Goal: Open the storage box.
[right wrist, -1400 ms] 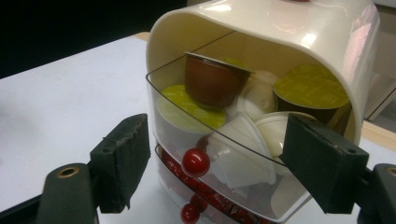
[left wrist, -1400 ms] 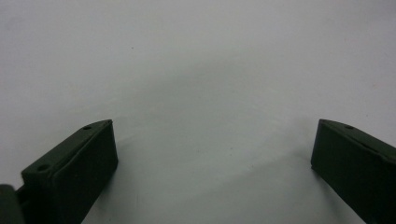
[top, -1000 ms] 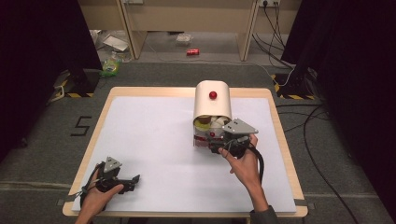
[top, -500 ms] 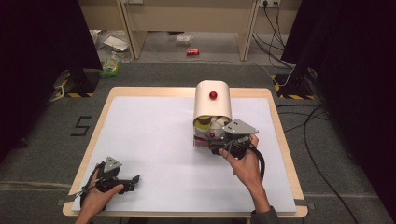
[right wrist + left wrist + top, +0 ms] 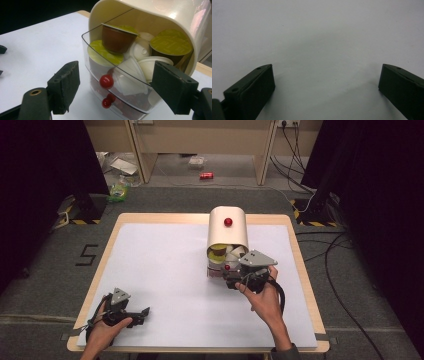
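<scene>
Each black hand-held gripper [image 5: 235, 282] carries a grey three-cornered plate and a black trailing cable.

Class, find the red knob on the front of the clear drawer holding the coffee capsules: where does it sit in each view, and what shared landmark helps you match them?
High view: red drawer knob right of centre, just beyond the right gripper.
Right gripper view: lower centre, between the open jaws.
Left gripper view: bare white table between its open jaws.
Shared landmark: the cream holder shell.

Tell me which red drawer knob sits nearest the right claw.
The upper front knob, on the clear drawer holding the capsules, between the right claw's open jaws. The lower knob sits beneath it.
</scene>
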